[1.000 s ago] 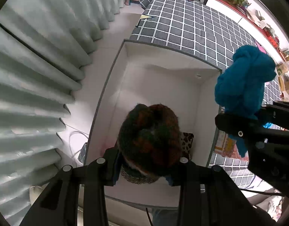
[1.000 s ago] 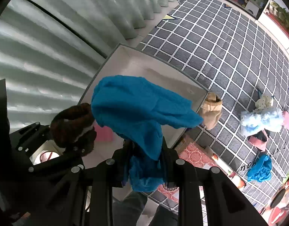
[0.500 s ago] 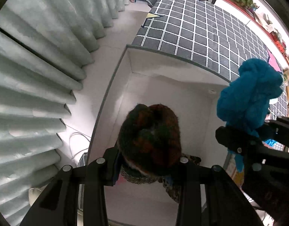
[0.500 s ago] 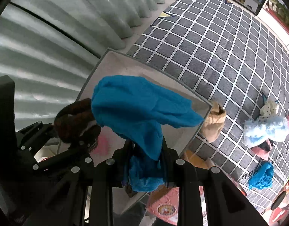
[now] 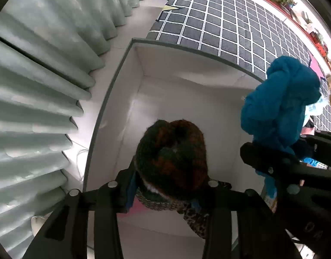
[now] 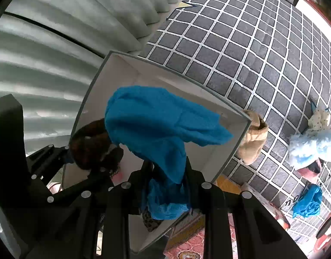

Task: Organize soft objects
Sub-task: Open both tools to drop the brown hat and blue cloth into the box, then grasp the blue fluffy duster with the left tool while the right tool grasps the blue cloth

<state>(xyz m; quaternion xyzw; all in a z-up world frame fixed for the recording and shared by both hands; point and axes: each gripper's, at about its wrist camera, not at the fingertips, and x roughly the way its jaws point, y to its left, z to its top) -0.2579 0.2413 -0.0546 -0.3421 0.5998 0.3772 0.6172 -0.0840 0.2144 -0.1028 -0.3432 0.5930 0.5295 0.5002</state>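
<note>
A brown and orange knit hat [image 5: 172, 151] sits between the fingers of my left gripper [image 5: 169, 185], which points straight down into a white box [image 5: 113, 99]. Its jaws are opening, and the hat still touches both fingers. My right gripper [image 6: 165, 172] is shut on a bright blue knit cloth [image 6: 156, 125] that bunches above the fingers and hangs over the box's right half. In the left wrist view the blue cloth [image 5: 280, 108] hovers by the box's right wall. In the right wrist view the hat [image 6: 89, 146] is at the left, over the box [image 6: 247, 125].
A leopard-print cloth [image 5: 198, 220] and a pink item [image 5: 139, 207] lie in the box. Pale curtains [image 5: 35, 86] hang at the left. On the checked rug [image 6: 241, 43] lie a beige hat [image 6: 254, 138] against the box, a light blue fluffy item [image 6: 312, 144] and another blue cloth [image 6: 308, 202].
Both grippers have sunk toward the box, which now looks larger in both views. The left fingers stand a little wider around the hat. The right grip on the blue cloth is unchanged.
</note>
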